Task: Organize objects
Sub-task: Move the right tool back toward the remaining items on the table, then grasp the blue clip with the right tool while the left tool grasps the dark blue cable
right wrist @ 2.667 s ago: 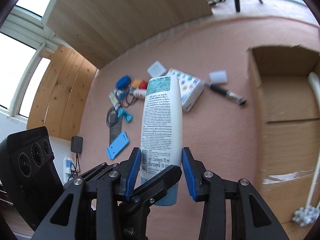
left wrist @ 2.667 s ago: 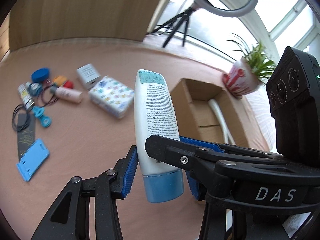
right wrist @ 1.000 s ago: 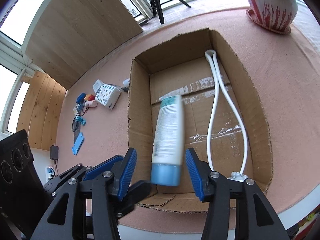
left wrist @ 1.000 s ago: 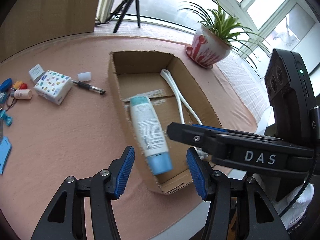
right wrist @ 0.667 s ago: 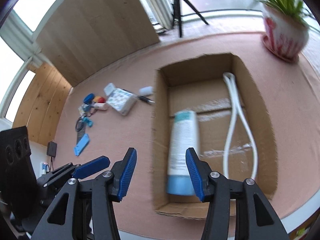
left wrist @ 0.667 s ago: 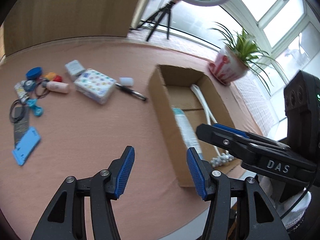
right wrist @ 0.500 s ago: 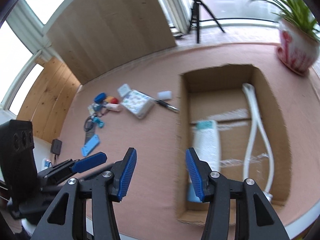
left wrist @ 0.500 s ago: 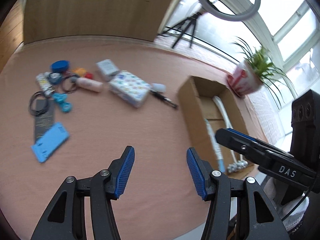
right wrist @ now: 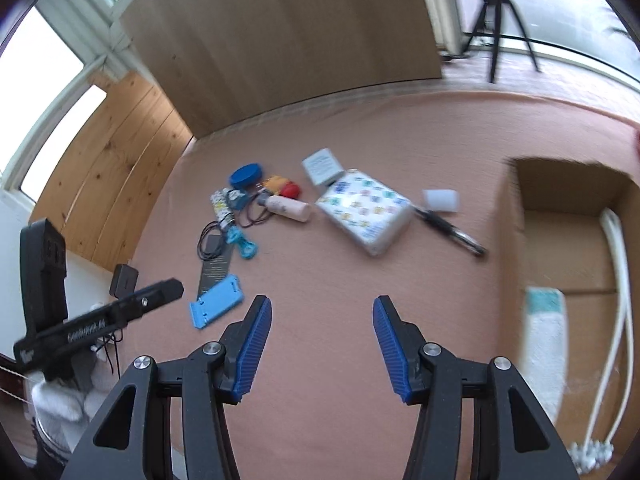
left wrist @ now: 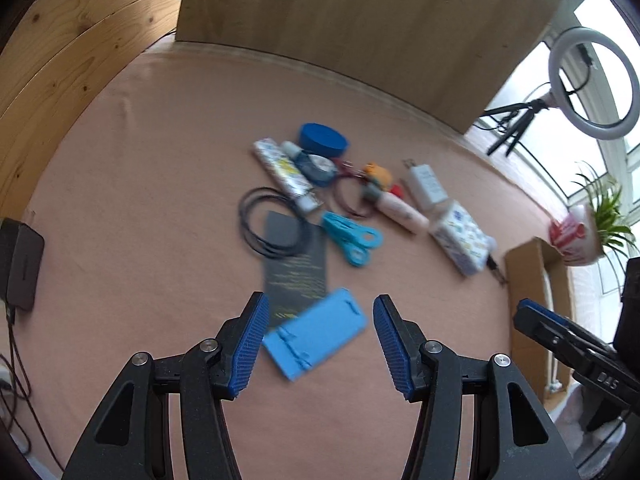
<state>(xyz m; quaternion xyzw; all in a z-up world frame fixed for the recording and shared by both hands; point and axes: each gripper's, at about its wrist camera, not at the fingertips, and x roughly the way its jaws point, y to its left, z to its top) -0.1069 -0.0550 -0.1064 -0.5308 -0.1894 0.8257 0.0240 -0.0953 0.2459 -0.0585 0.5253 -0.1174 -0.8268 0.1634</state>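
Left wrist view: the left gripper (left wrist: 318, 336) hangs over the pink surface (left wrist: 140, 200), and its jaws have just been opening; they stand spread with nothing pinched, a light blue flat holder (left wrist: 316, 338) lying on the surface below them. The cardboard box (left wrist: 524, 300) sits at the surface's right edge; its contents are hidden here.

Right wrist view: the right gripper (right wrist: 322, 342) is spread and empty above bare surface. In the box at the right edge lie a white tube with a teal end (right wrist: 545, 344) and a looped white cord (right wrist: 618, 320), side by side on the bottom.
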